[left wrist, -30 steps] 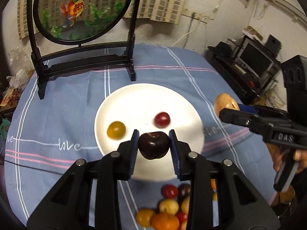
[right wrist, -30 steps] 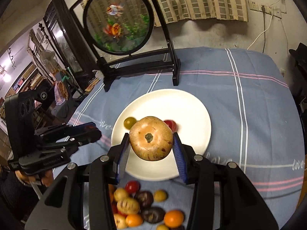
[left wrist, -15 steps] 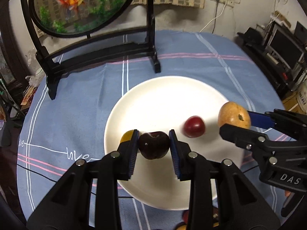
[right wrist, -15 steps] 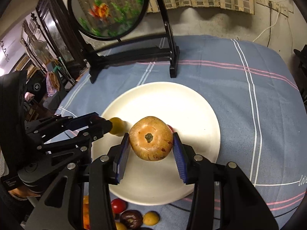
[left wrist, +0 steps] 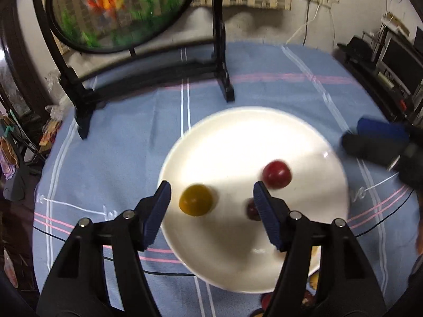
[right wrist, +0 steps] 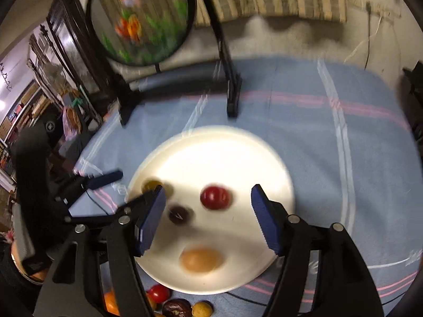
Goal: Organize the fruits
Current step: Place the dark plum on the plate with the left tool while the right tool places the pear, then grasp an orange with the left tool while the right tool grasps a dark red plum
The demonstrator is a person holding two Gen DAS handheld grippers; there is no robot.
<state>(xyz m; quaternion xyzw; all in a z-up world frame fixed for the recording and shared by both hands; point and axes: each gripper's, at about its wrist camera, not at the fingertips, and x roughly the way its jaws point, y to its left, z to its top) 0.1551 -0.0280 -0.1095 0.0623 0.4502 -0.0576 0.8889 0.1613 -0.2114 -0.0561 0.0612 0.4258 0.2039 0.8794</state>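
On the smooth round white plate (right wrist: 211, 142) lie a glossy red fruit (right wrist: 214, 197), a dark plum (right wrist: 179, 214), a small yellow fruit (left wrist: 195, 199) and a matte tan fruit (right wrist: 201, 260), under the wide-open, empty left gripper (left wrist: 211, 216) and right gripper (right wrist: 208, 218), near the blue striped cloth's (right wrist: 330, 142) front edge.

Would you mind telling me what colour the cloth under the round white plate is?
Blue cloth with pink and white stripes, clearest in the left wrist view.
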